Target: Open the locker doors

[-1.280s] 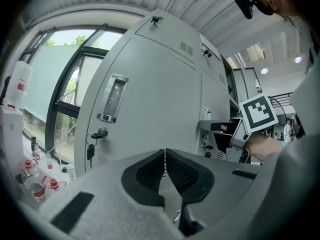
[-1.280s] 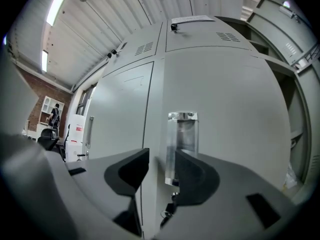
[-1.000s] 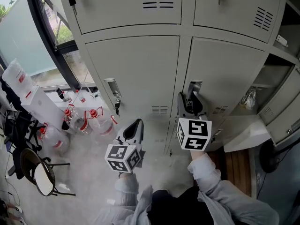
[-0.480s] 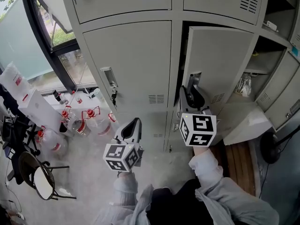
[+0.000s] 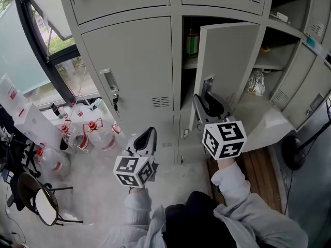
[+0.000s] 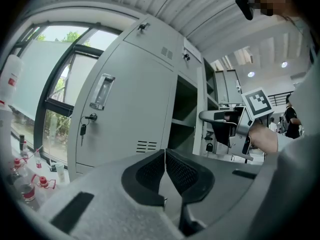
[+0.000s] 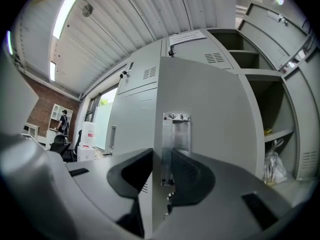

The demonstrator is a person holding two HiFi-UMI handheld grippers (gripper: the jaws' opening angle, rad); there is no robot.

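The grey locker door (image 5: 227, 61) in the middle column stands swung out, and a dark bottle (image 5: 192, 41) shows on the shelf behind it. My right gripper (image 5: 204, 99) is shut on this door's free edge at the metal handle plate (image 7: 175, 139). One jaw lies on each face of the door (image 7: 200, 114), and the jaws have just been closing on it. My left gripper (image 5: 150, 133) hangs lower left, shut and empty (image 6: 165, 156). It is apart from the closed left door (image 5: 134, 66), whose handle (image 5: 109, 80) has a key (image 5: 115, 105) hanging below it.
Several water jugs (image 5: 88, 138) stand on the floor by the window at left, near a round-seat chair (image 5: 36, 198). At right, a lower locker door (image 5: 264, 123) hangs open and a plastic bag (image 5: 255, 81) sits in that compartment. Closed lockers run above.
The middle door has swung from almost closed to well open, with my right gripper on its edge moving toward me. The shelf and bottle behind it have come into sight.
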